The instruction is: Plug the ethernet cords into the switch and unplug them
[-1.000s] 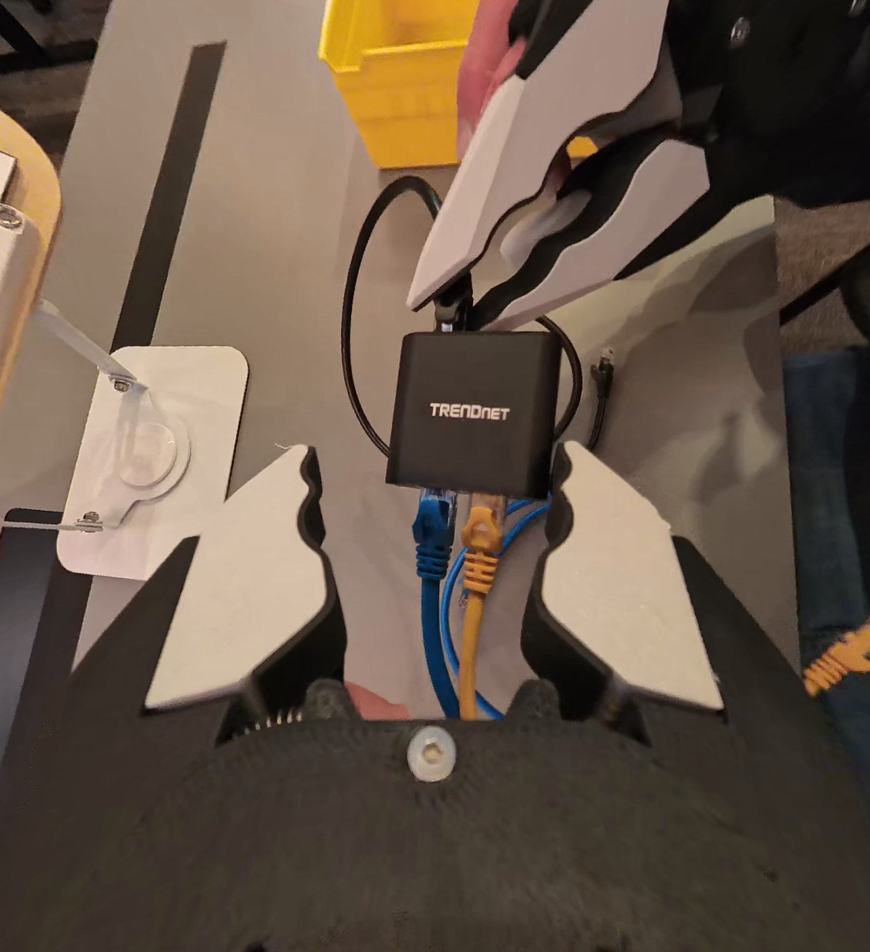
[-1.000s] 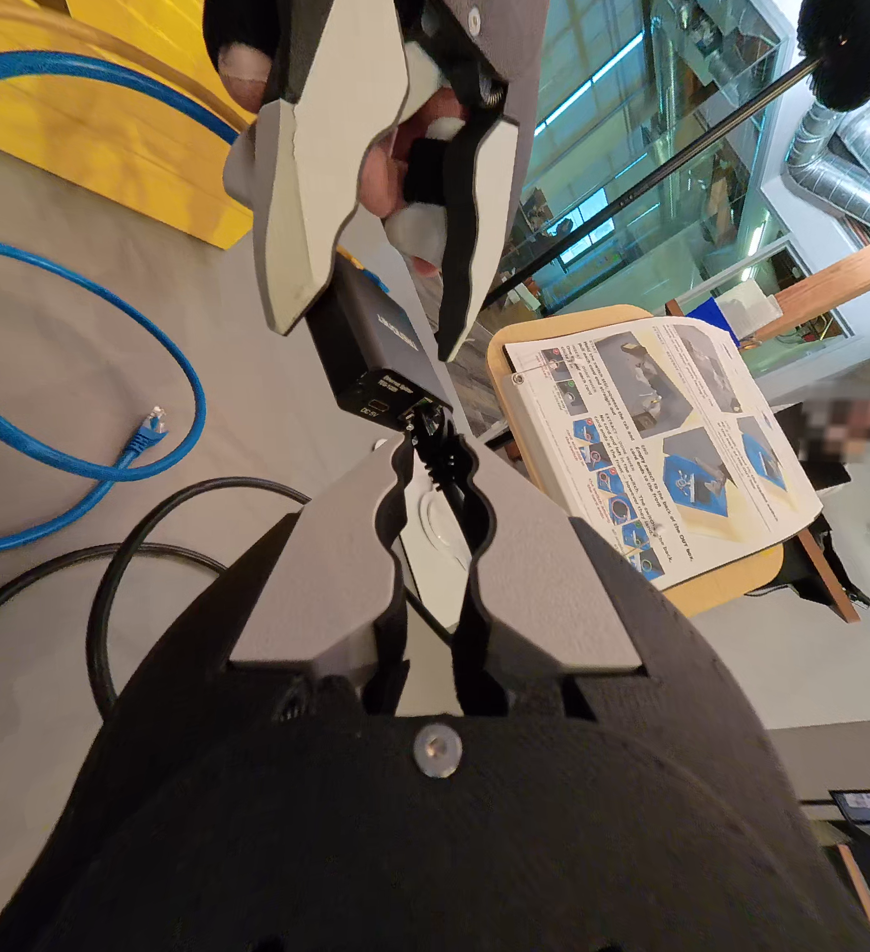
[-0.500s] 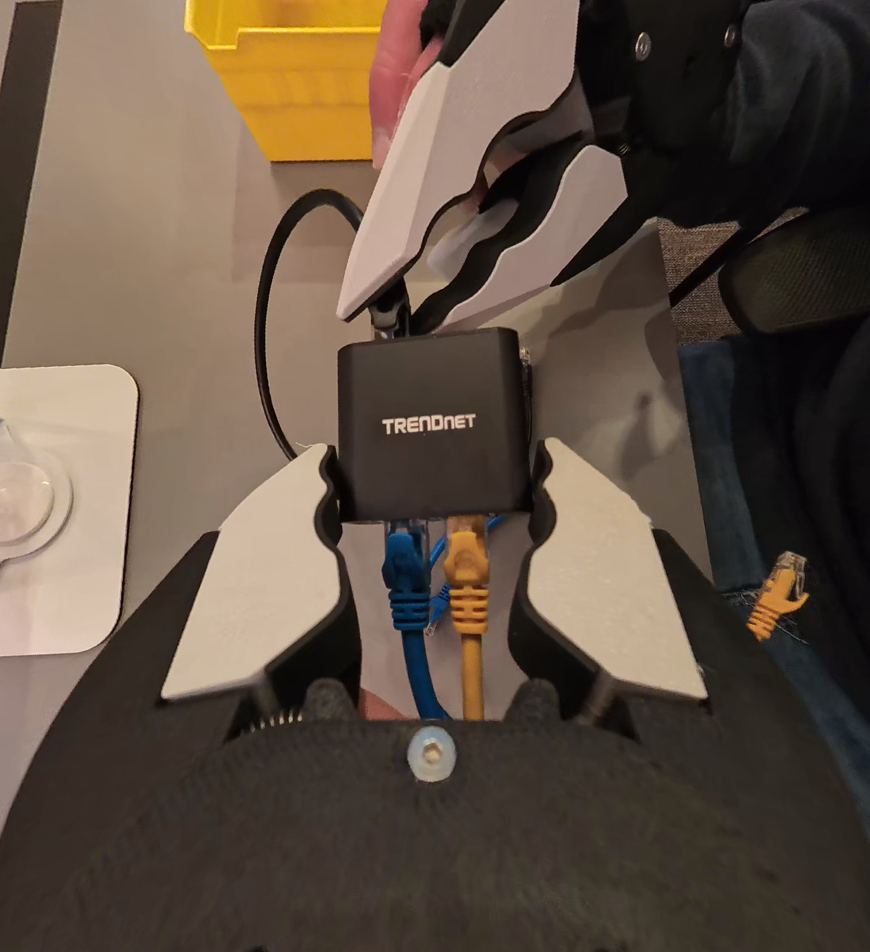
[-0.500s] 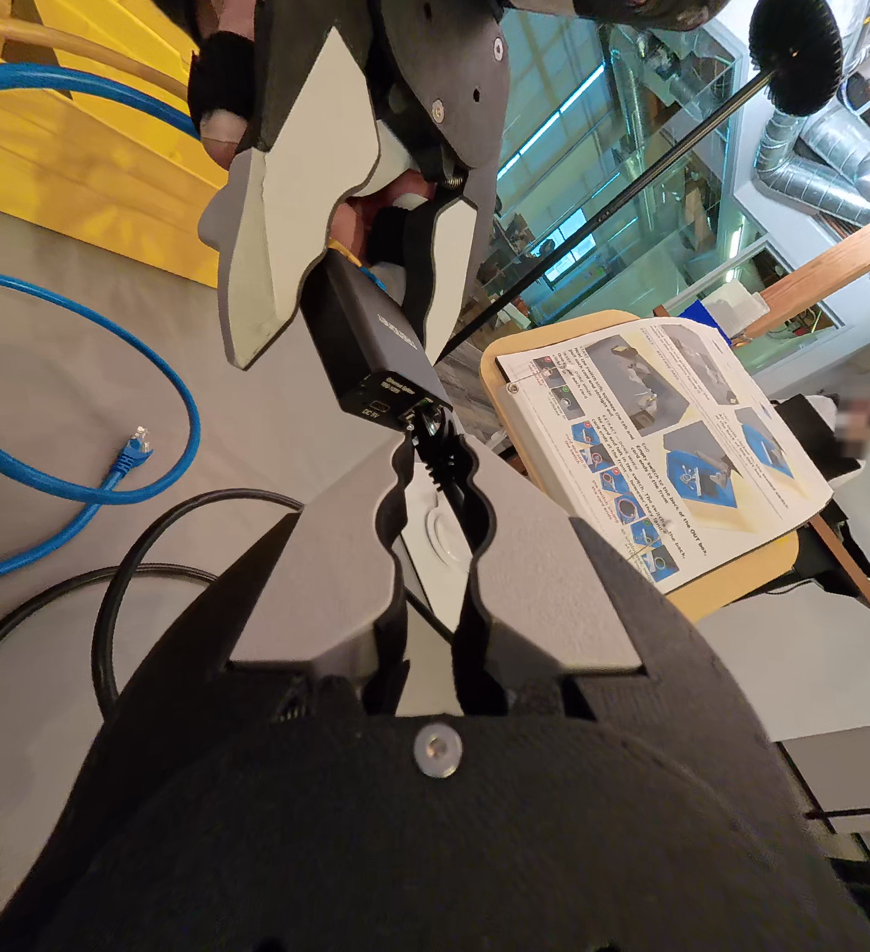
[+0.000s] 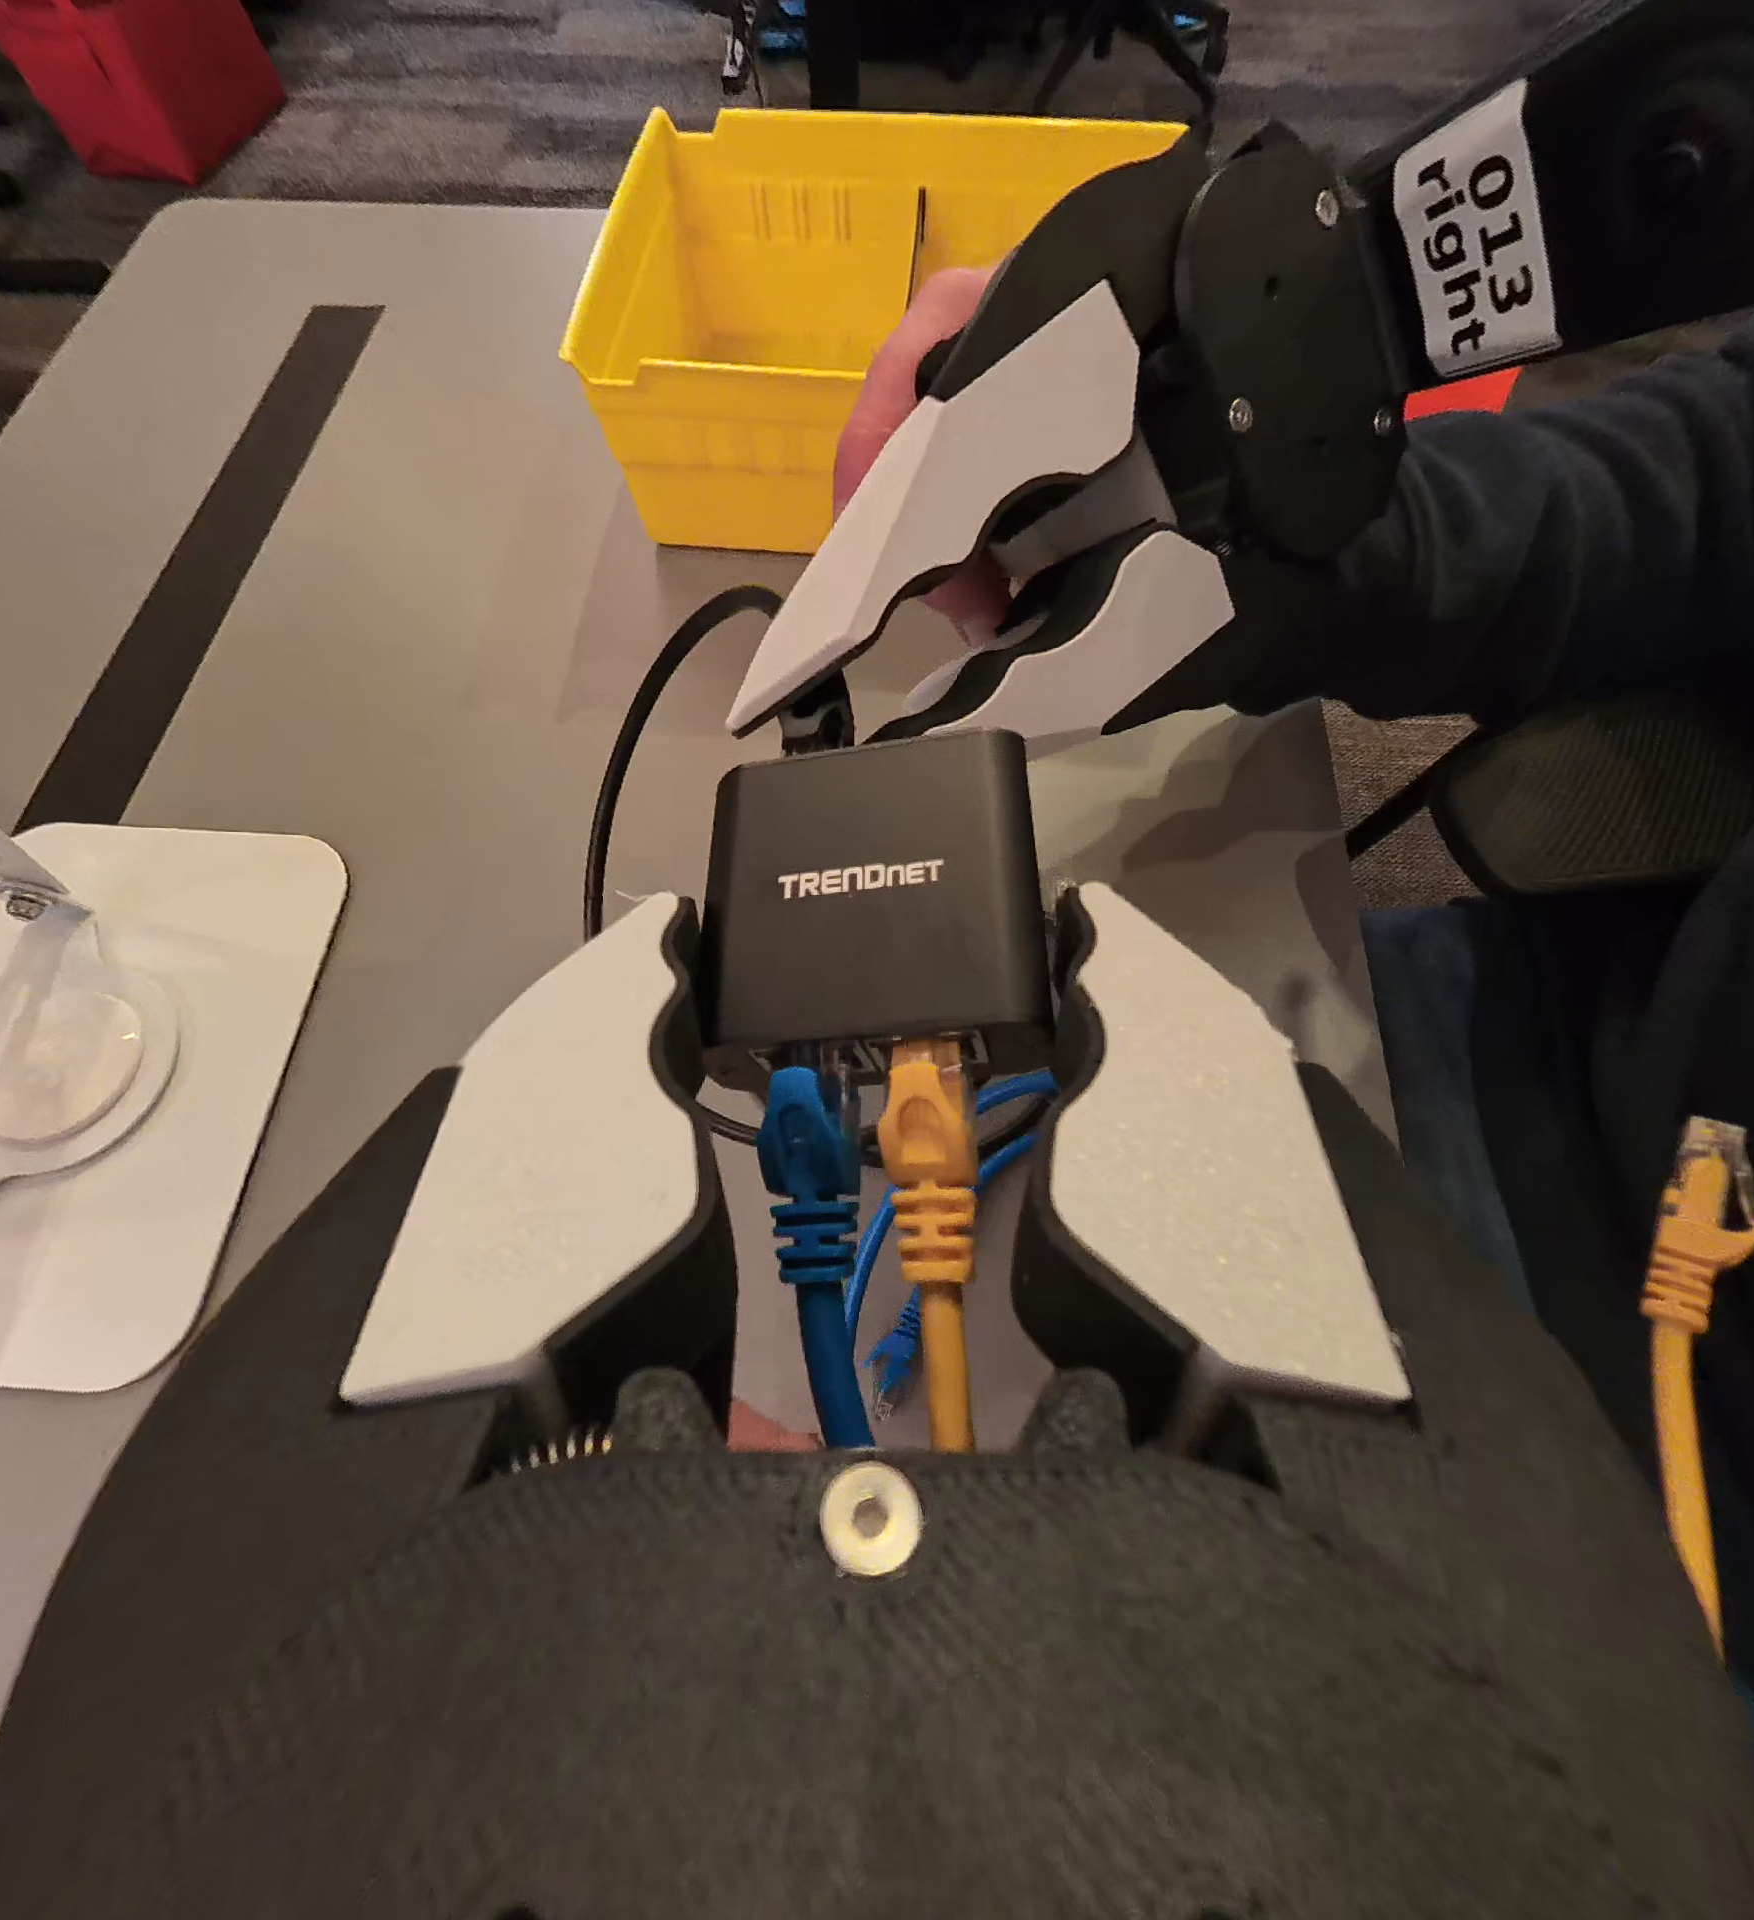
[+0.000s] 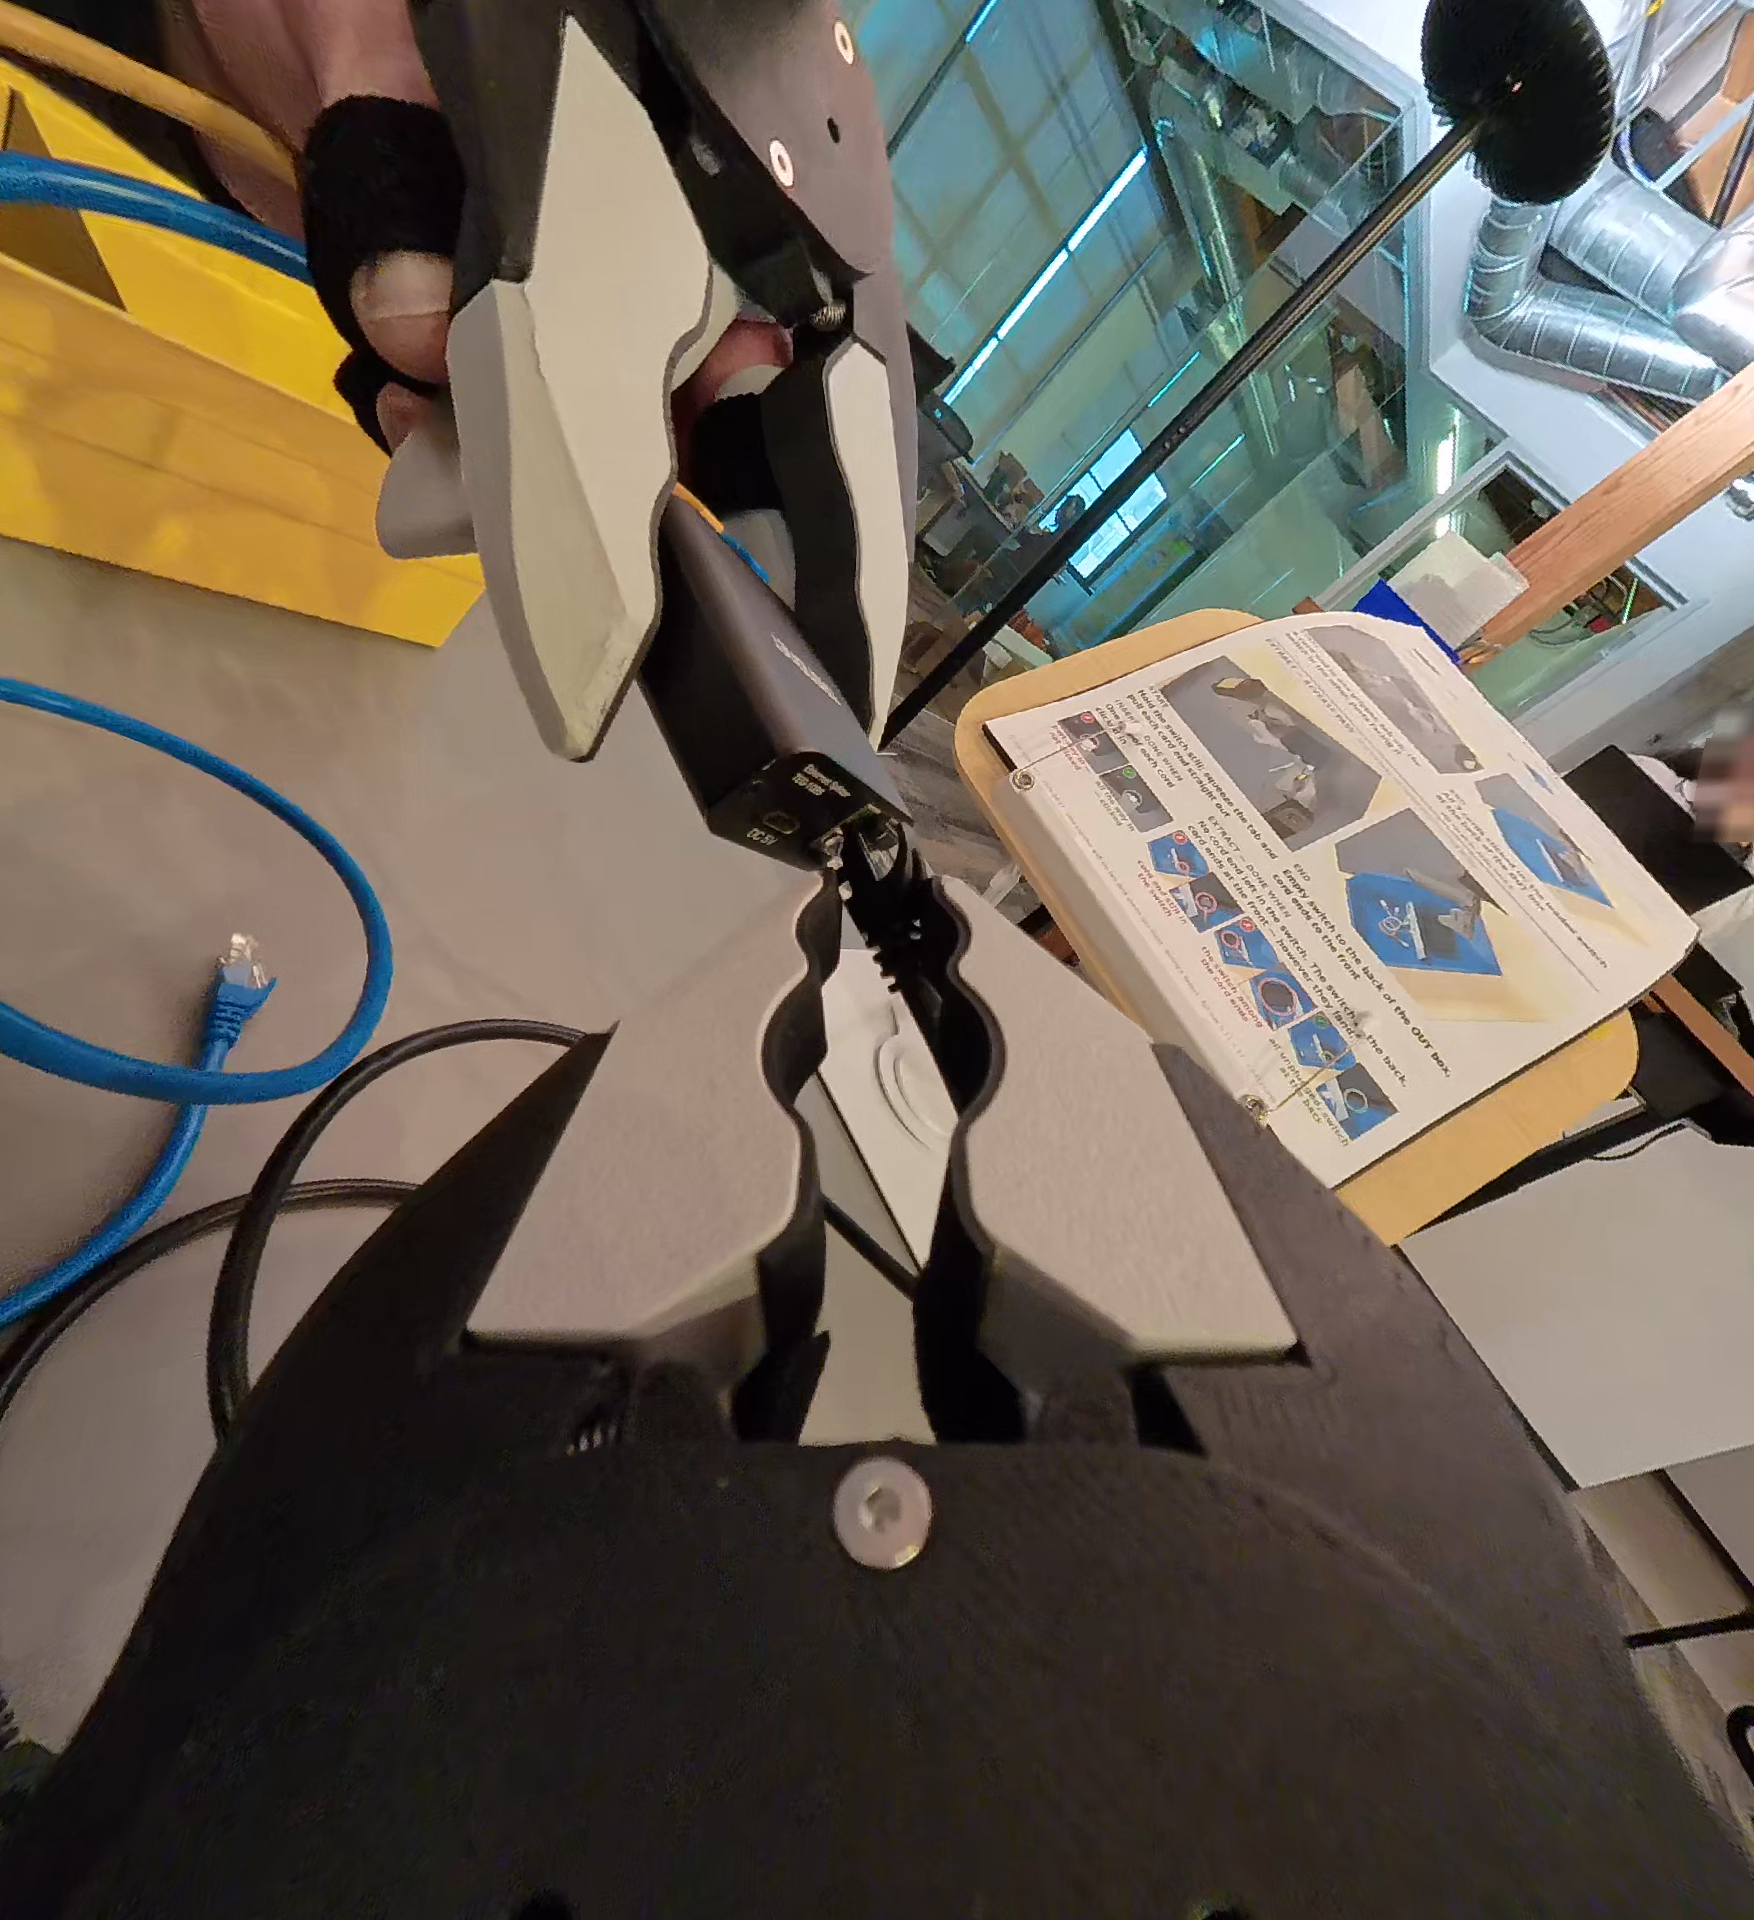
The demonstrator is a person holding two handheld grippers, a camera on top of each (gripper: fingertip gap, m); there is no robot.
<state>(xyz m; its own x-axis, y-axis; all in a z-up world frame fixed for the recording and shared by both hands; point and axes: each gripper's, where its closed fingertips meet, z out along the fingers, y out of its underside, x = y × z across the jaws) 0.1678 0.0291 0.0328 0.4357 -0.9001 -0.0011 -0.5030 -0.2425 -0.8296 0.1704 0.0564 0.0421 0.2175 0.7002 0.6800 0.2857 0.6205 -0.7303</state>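
Note:
The black switch (image 5: 873, 894) is held between the pads of my left gripper (image 5: 873, 925), which is shut on its two sides. A blue cord plug (image 5: 800, 1143) and a yellow cord plug (image 5: 925, 1132) sit in ports on its near face. My right gripper (image 6: 883, 914) is shut on a black cord plug (image 6: 888, 925) that meets the switch's (image 6: 759, 707) far face. In the left wrist view the right gripper (image 5: 831, 717) reaches in from the upper right. In the right wrist view the left gripper (image 6: 738, 665) clamps the switch from above.
A yellow bin (image 5: 800, 343) stands behind the switch. A white plate with a clear stand (image 5: 125, 1091) lies at the left. A loose yellow cord end (image 5: 1704, 1195) hangs at the right. A loose blue cord end (image 6: 234, 987), black cable loops (image 6: 333, 1081) and an instruction sheet on a wooden board (image 6: 1320, 883) lie nearby. My two grippers' fingertips are within a few centimetres of each other.
My left gripper moved forward and closed on the switch's sides; a second ago it was open and short of it. My right gripper stayed shut on the black plug.

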